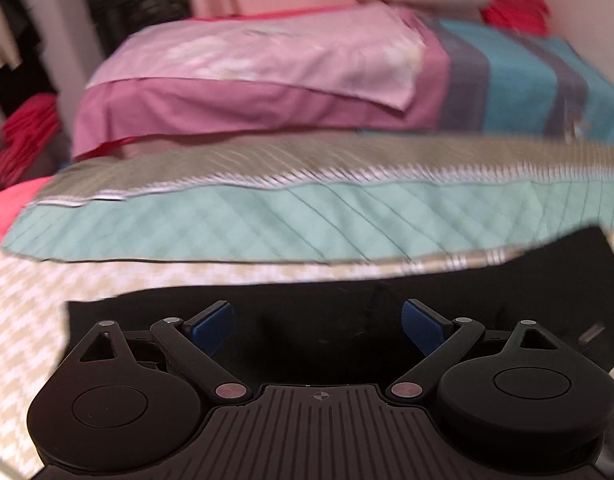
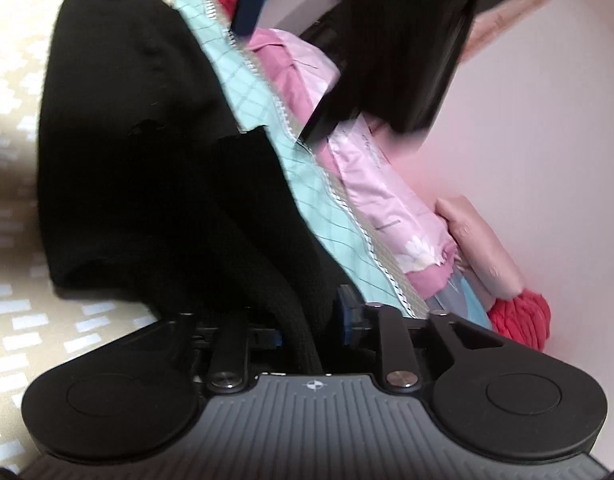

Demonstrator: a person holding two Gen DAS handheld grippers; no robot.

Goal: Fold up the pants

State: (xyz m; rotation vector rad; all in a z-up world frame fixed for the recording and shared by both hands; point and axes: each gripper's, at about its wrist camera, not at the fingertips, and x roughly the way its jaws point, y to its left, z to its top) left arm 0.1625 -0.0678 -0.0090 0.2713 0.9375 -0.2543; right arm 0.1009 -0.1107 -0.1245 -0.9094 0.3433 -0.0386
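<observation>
The black pants (image 1: 347,312) lie flat on a beige-and-white patterned bedspread (image 1: 23,320). My left gripper (image 1: 317,326) is open just above the pants, with blue pads (image 1: 213,326) spread wide and nothing between them. In the right wrist view the pants (image 2: 147,168) hang in a dark bunch. My right gripper (image 2: 311,320) is shut on a thick fold of the pants, and one blue pad (image 2: 349,316) shows beside the cloth. The other gripper's dark body (image 2: 387,48) shows at the top of that view.
A teal quilted blanket (image 1: 267,224) lies folded behind the pants. Behind it sit a pink pillow (image 1: 247,80) and a blue striped pillow (image 1: 527,88). Red cloth (image 1: 515,0) lies by the pale wall (image 2: 527,120). Dark furniture (image 1: 139,0) stands at the far left.
</observation>
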